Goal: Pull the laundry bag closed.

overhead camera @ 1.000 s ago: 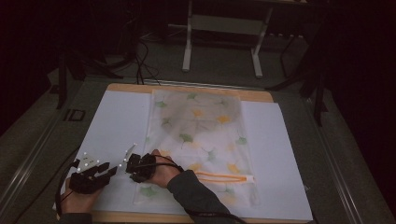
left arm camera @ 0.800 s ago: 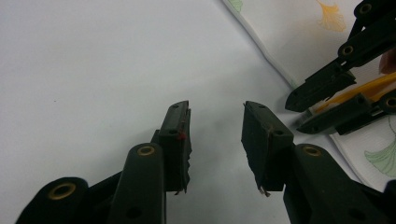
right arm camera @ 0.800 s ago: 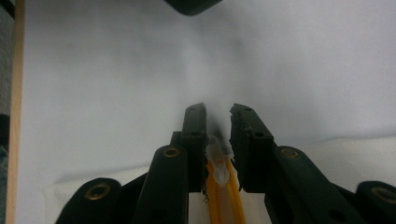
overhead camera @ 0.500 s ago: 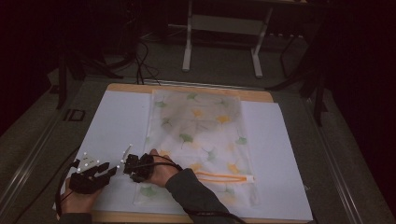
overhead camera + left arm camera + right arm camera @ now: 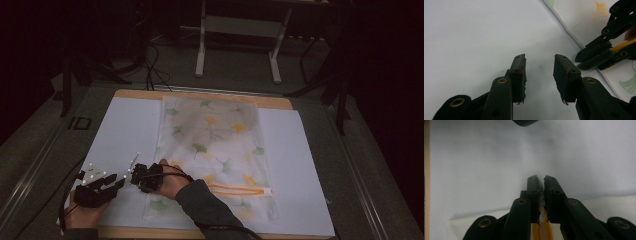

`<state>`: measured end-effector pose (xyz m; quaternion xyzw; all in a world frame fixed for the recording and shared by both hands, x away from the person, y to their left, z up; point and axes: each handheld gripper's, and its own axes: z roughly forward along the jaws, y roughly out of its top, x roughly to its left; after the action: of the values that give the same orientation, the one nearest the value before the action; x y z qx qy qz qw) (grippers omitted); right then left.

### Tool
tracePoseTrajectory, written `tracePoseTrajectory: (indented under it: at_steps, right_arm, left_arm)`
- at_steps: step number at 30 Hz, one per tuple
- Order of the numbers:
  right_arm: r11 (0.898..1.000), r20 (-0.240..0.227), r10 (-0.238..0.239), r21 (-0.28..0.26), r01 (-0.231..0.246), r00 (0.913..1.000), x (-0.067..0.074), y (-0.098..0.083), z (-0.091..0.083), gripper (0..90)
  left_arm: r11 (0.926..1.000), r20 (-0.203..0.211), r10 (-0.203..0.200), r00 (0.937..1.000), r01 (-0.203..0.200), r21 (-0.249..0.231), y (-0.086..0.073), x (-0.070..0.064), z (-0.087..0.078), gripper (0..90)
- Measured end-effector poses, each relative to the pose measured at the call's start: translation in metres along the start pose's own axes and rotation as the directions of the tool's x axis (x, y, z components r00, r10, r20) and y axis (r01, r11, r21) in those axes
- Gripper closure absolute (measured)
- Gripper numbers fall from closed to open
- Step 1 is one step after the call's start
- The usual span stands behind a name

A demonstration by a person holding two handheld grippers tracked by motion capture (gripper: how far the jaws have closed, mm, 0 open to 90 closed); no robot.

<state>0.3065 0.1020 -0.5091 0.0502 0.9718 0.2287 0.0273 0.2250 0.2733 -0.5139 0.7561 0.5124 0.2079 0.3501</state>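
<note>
A thin, translucent zip bag [image 5: 215, 150] printed with green and yellow leaves is being kept flat on the white sheet [image 5: 125, 130] covering the counter [image 5: 280, 102], its orange zipper strip [image 5: 240, 190] running along the near end. The right tool [image 5: 137, 172] is being held at the bag's near left corner; its jaws have just been closing, and in the right gripper view they are being pressed nearly together on the end of the orange strip [image 5: 540, 230], with a sliver of pale film between them. The left tool [image 5: 539, 75] is being held wide and empty just beside it, over bare white sheet, clear of the bag's edge [image 5: 574, 37]. The bag is judged to be very light, limp and somewhat slippery, so it is likely to slide or crumple when pulled; the stiffer zipper band is being treated as the best place to take hold, with the opposite lip to be pinned by the other tool. Something hazy is being hinted at through the film, but whether anything is inside cannot be told.
</note>
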Motion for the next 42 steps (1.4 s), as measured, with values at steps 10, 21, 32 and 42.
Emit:
tracePoseTrajectory:
  at_steps: [10, 21, 32, 42]
  right_arm:
    - [0.999, 0.009, -0.029, -0.044, 0.030, 0.9995, 0.006, 0.001, -0.015, 83.0]
    - [0.997, 0.038, -0.041, -0.070, 0.044, 0.9984, 0.007, -0.018, -0.034, 84.2]
    - [0.998, 0.035, -0.023, -0.055, 0.025, 0.9991, 0.001, -0.038, -0.038, 83.4]
    - [0.999, 0.005, -0.039, -0.005, 0.039, 0.9992, 0.003, -0.025, -0.032, 71.7]
  left_arm:
    - [1.0000, 0.000, -0.002, 1.0000, 0.002, 0.001, 0.000, 0.000, 0.001, 62.3]
    - [1.0000, -0.003, -0.002, 1.0000, 0.002, 0.003, 0.000, -0.001, 0.001, 62.3]
    - [1.0000, -0.005, 0.000, 1.0000, 0.000, 0.006, 0.000, -0.001, 0.002, 62.3]
    - [1.0000, -0.004, 0.000, 1.0000, 0.000, 0.005, 0.000, 0.000, 0.001, 62.2]
